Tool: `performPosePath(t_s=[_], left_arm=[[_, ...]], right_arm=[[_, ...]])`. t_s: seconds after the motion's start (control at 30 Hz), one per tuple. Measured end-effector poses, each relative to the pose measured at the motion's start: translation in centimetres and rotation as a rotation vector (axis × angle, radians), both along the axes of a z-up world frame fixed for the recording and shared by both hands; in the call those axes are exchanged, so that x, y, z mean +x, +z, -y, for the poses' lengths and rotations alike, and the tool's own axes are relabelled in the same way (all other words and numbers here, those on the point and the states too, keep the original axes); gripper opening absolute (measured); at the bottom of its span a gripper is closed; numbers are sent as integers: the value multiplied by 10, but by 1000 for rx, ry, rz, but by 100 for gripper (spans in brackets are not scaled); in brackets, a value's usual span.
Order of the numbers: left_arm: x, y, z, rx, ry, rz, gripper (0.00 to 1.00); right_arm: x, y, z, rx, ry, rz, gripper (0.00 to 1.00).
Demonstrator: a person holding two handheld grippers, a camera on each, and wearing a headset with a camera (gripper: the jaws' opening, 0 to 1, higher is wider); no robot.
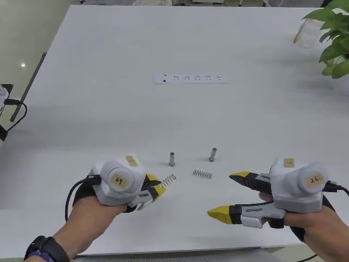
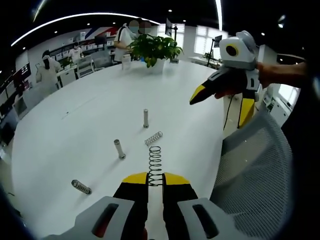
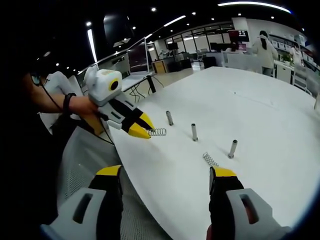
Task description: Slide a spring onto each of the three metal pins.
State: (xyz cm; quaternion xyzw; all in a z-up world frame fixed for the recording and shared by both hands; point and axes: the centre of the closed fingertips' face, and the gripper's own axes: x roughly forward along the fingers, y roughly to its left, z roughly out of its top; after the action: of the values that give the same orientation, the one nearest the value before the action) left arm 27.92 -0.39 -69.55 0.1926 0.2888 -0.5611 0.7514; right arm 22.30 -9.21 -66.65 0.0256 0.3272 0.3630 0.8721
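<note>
The left gripper [image 2: 155, 179], nearest, has its jaws clamped on one end of a thin coiled steel spring [image 2: 155, 162] that pokes forward over the white tabletop [image 1: 109, 98]. The right gripper [image 3: 166, 172] hovers with its jaws wide apart. Beside them, a spring-sleeved pin [image 2: 81, 186] looks finished. Beyond lie a loose second spring [image 1: 202, 174], a short grey metal pin [image 1: 172, 159] and a taller bare pin [image 1: 212, 154]. The second pin seems to be in hand. Next, the spring's free end needs centring over a bare pin's top.
</note>
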Motion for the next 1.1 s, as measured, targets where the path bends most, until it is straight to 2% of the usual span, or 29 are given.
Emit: performPosePath(t_s=[0.43, 0.73, 1.1], left_arm=[[-19, 23, 26, -24, -115, 35, 2], [-35, 30, 41, -33, -188, 44, 2], [-54, 33, 54, -41, -266, 44, 2]], right_arm=[[7, 1, -15, 26, 76, 2, 61], [7, 1, -18, 42, 110, 4, 54], [0, 4, -23, 100, 157, -2, 37]])
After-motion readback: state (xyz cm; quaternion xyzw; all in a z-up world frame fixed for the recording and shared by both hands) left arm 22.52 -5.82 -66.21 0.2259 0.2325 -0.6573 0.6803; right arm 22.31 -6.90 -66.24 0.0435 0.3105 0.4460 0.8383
